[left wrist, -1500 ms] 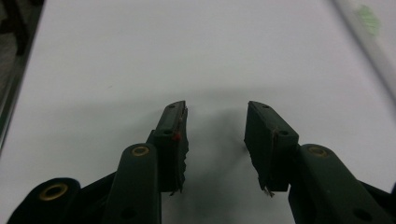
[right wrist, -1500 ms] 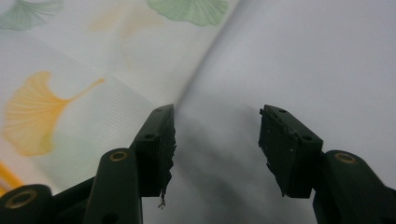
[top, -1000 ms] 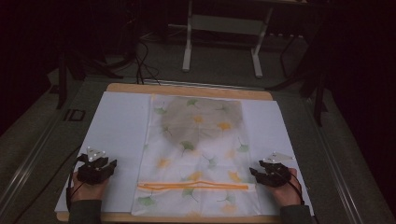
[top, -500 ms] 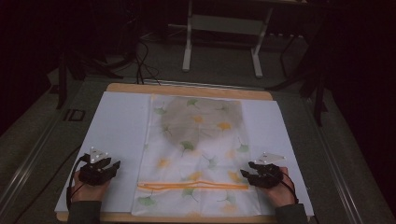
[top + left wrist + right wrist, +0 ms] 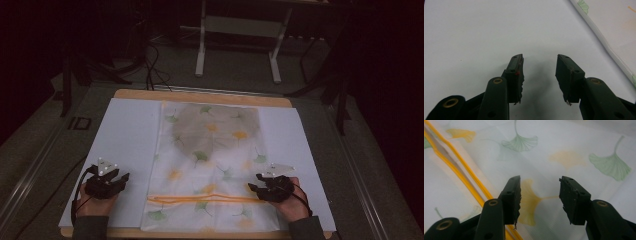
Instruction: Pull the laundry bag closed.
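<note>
Hovering with jaws apart over the right edge of the leaf-printed translucent zip bag [image 5: 210,165] lying mid-tabletop, the right gripper [image 5: 256,184] should probably pinch near the orange zipper strip [image 5: 200,199], while the left gripper [image 5: 124,177], also gaping, sits over the white sheet [image 5: 125,145].

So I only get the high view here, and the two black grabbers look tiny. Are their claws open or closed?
Observer: The left gripper is open, with bare white sheet showing between its jaws.
Operator: And the other one?
Observer: The right gripper is open too, holding nothing.
Operator: What is under it?
Observer: The ginkgo-leaf printed cloth; a yellow leaf lies between its jaws, with the orange stripe beside them.
</note>
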